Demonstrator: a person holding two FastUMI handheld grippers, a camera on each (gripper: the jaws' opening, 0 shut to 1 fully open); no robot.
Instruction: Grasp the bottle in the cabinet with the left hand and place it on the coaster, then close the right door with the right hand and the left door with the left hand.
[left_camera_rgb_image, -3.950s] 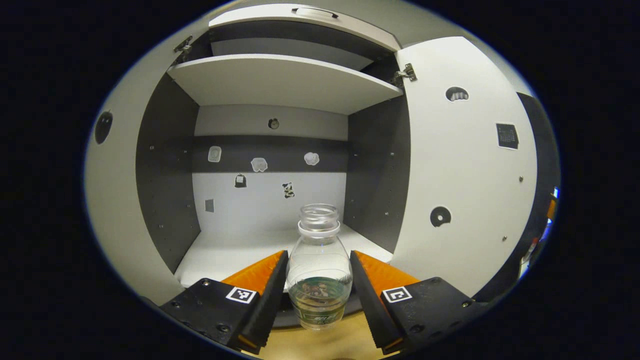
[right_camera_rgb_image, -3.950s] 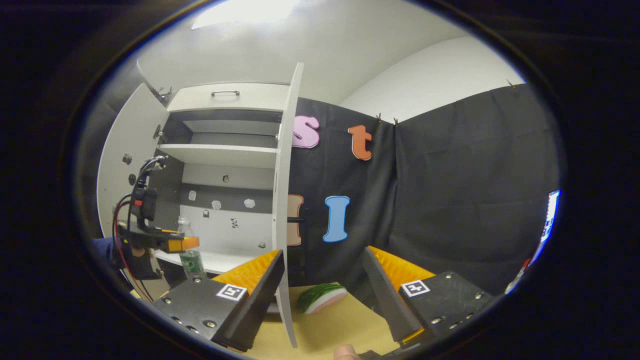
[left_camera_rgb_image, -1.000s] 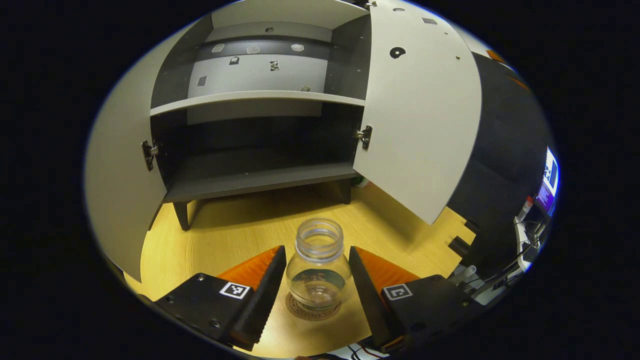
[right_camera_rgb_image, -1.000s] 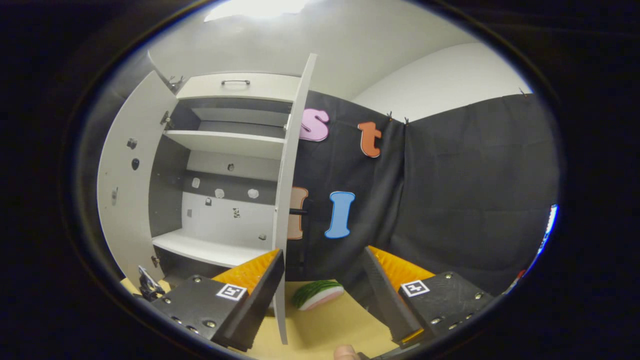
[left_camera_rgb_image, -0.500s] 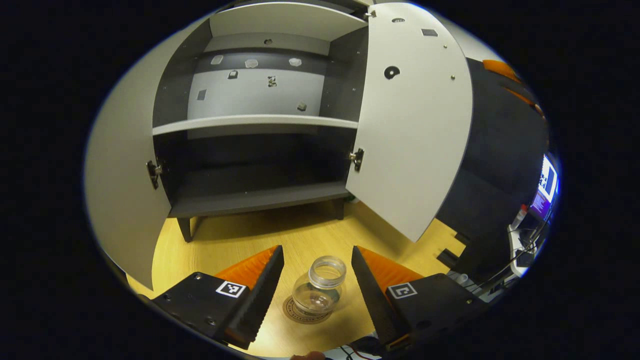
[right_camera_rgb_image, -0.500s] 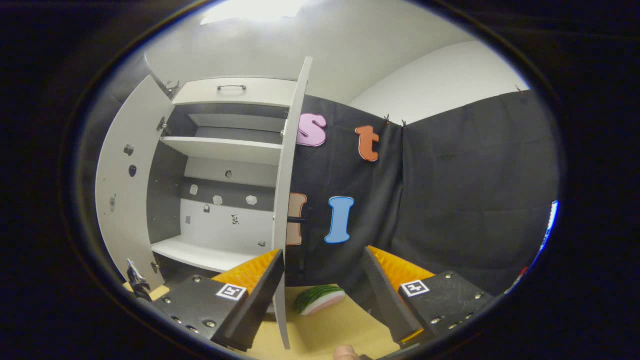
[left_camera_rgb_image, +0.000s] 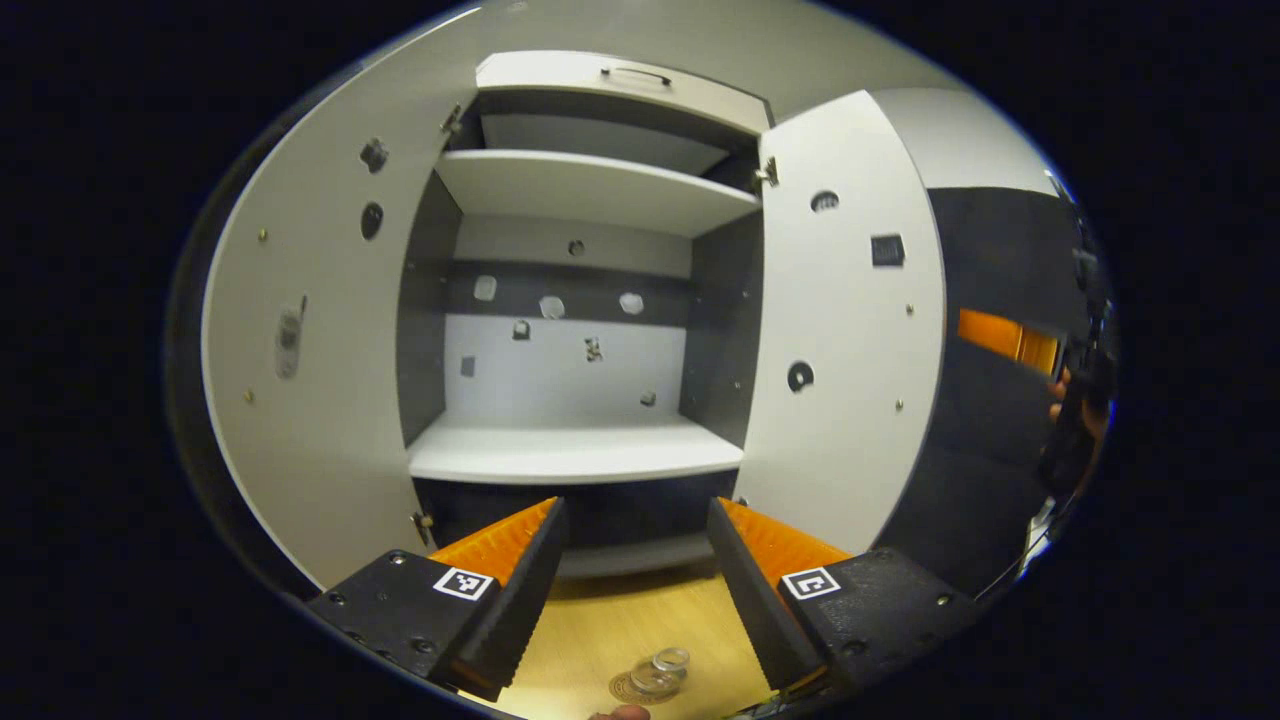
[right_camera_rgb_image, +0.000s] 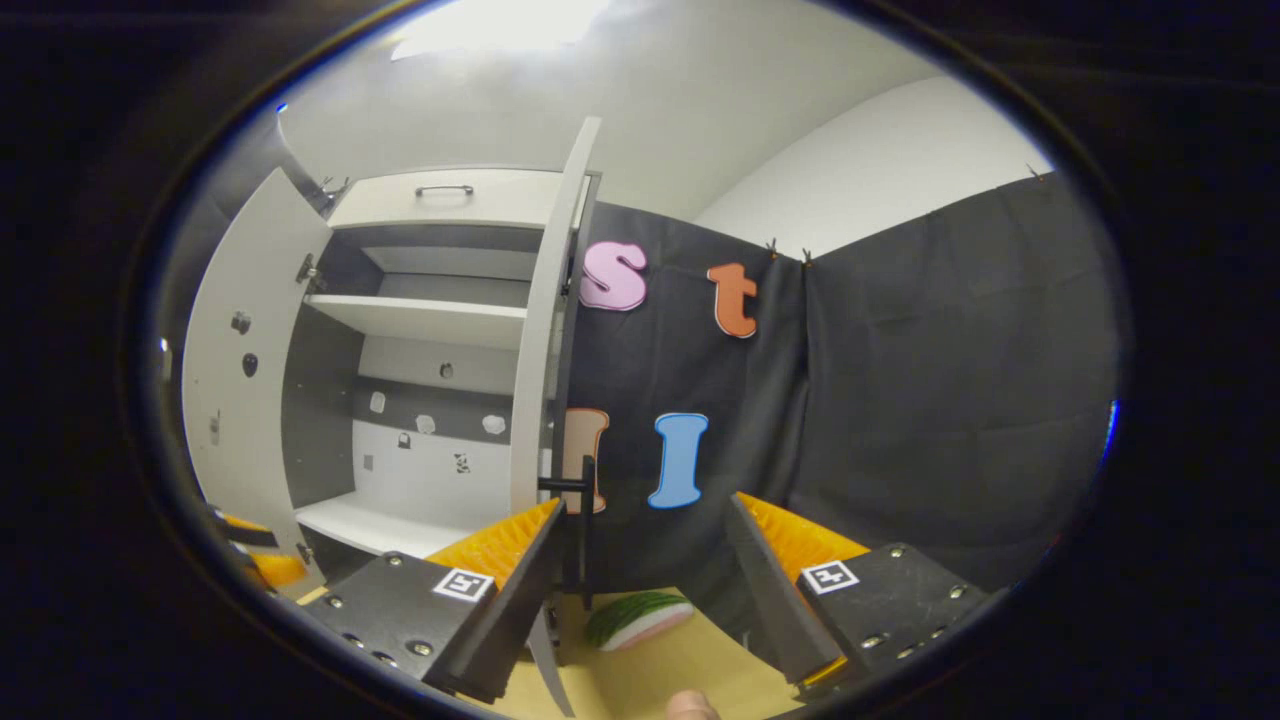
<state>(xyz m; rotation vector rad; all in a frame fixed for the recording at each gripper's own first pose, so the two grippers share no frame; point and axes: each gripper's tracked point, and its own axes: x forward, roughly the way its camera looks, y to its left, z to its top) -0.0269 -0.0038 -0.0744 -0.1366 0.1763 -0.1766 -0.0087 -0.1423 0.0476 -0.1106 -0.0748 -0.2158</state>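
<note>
Left gripper view looks into the open cabinet (left_camera_rgb_image: 590, 300), whose white middle shelf (left_camera_rgb_image: 575, 455) is bare. The left gripper (left_camera_rgb_image: 635, 590) hangs with its fingers spread wide and nothing between them. Low between the fingers, near the bottom edge, the clear bottle (left_camera_rgb_image: 662, 672) stands on the round coaster (left_camera_rgb_image: 625, 688) on the wooden table (left_camera_rgb_image: 630, 625), well below the gripper and apart from both fingers. The left door (left_camera_rgb_image: 310, 370) swings wide to the left, and the right door (left_camera_rgb_image: 850, 340) stands open to the right. At the far right edge a hand (left_camera_rgb_image: 1075, 410) holds the other gripper, blurred.

In the right gripper view, the right gripper (right_camera_rgb_image: 645, 590) is also open and holds nothing. The right door (right_camera_rgb_image: 545, 340) shows nearly edge-on just above its left finger (right_camera_rgb_image: 500, 570), with the dark bar handle (right_camera_rgb_image: 585, 530) on the door's outer face just beside that finger; whether they touch cannot be told. A watermelon-slice toy (right_camera_rgb_image: 635, 617) lies on the table (right_camera_rgb_image: 660, 670) between the fingers, farther off.
</note>
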